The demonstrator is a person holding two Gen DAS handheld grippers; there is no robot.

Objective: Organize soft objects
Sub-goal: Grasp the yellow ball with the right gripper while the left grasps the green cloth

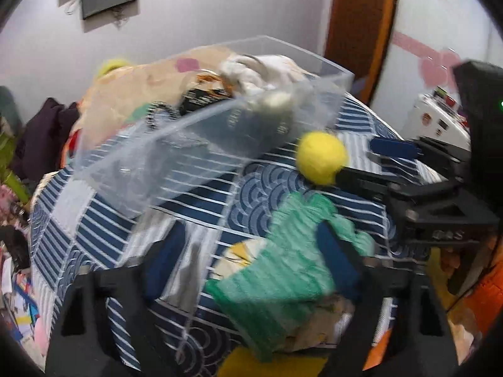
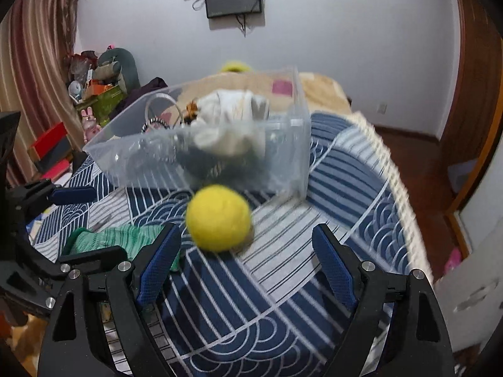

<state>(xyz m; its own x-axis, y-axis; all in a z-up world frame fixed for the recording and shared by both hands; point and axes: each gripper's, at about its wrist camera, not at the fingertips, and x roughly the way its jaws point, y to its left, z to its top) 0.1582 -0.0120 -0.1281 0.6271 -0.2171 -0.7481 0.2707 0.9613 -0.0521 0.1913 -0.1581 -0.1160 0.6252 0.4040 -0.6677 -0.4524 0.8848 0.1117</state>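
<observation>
A yellow fuzzy ball point(image 2: 219, 218) lies on the blue patterned bedspread in front of a clear plastic bin point(image 2: 283, 157); it also shows in the left wrist view point(image 1: 321, 158). The bin point(image 1: 176, 163) holds white and dark soft items point(image 2: 229, 135). A green knitted cloth point(image 1: 292, 270) lies on the bed, between my left gripper's point(image 1: 251, 257) wide-open fingers. My right gripper point(image 2: 248, 251) is open and empty, its fingers just short of the ball. The right gripper shows in the left wrist view point(image 1: 377, 163) beside the ball.
A beige blanket point(image 1: 125, 88) lies behind the bin. The bed's right edge point(image 2: 396, 194) drops to a wooden floor. Clutter and boxes point(image 2: 94, 94) stand at the left by a curtain. A wooden door point(image 1: 361, 31) is at the back.
</observation>
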